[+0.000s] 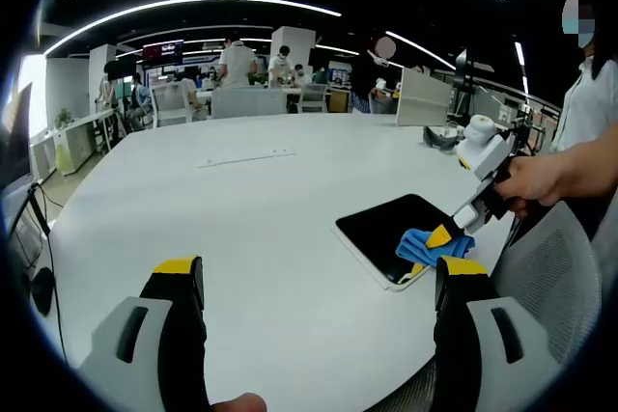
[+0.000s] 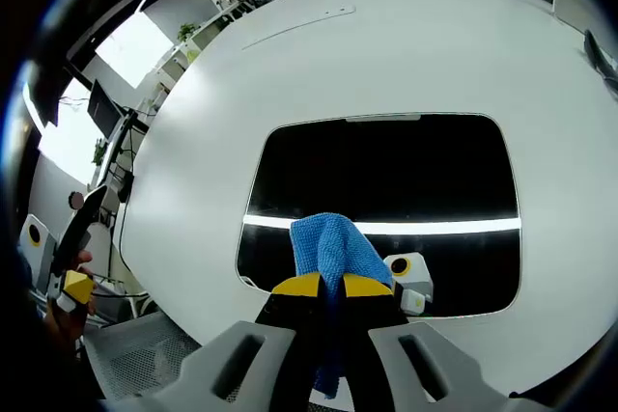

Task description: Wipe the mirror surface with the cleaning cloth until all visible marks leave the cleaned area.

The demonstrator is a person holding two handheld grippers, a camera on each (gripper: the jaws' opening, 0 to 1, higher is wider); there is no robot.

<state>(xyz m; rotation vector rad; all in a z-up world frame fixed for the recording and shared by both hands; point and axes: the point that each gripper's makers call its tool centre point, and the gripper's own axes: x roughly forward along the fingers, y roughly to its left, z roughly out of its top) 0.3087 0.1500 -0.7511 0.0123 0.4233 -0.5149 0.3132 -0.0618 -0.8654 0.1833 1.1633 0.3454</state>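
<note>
Blue cloth [image 2: 331, 248] — pinched between right gripper [image 2: 333, 285] jaws — lies on mirror [image 2: 386, 171].

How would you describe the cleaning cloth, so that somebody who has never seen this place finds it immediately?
Start from the large white round table; near its edge lies a dark, rounded rectangular mirror. On the mirror rests the cloth, pinched in the right gripper. It is bright blue with a knitted texture, the only coloured soft thing there.

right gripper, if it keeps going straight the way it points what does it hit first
Most likely the mirror: the right gripper, shut on the blue cloth, points down at the dark glass, cloth leading. Depth is hard to judge.
</note>
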